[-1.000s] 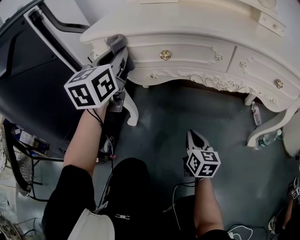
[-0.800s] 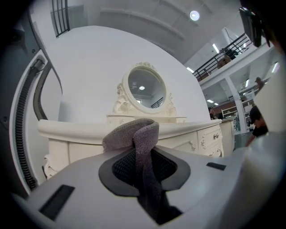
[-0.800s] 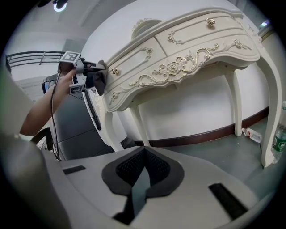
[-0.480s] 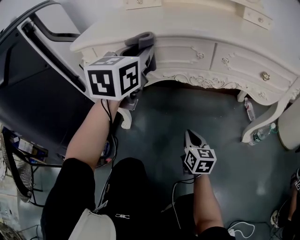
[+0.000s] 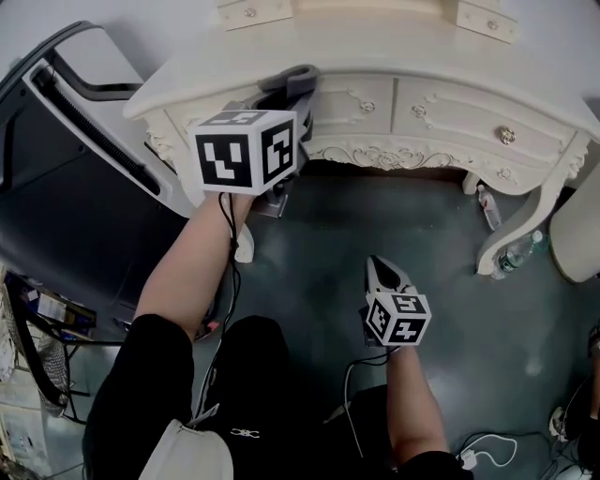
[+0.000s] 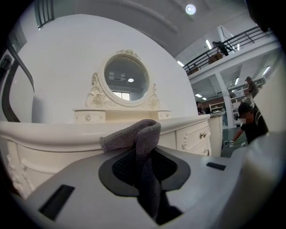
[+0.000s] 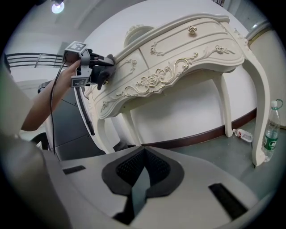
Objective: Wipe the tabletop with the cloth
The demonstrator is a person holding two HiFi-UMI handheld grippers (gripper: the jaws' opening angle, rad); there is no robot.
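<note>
We hold the cloth (image 6: 139, 136), seemingly soft, light and limp, pinched mid-fold in the left hand-held gripper (image 6: 144, 166) by the table (image 5: 403, 45) rim; the right hand-held gripper (image 7: 142, 173) is closed and empty.

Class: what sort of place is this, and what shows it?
Probably a big hall or showroom, not a home: an ornate white dressing table with a round mirror, a railed upper gallery and high ceiling lights. The left gripper grips a grey cloth.
</note>
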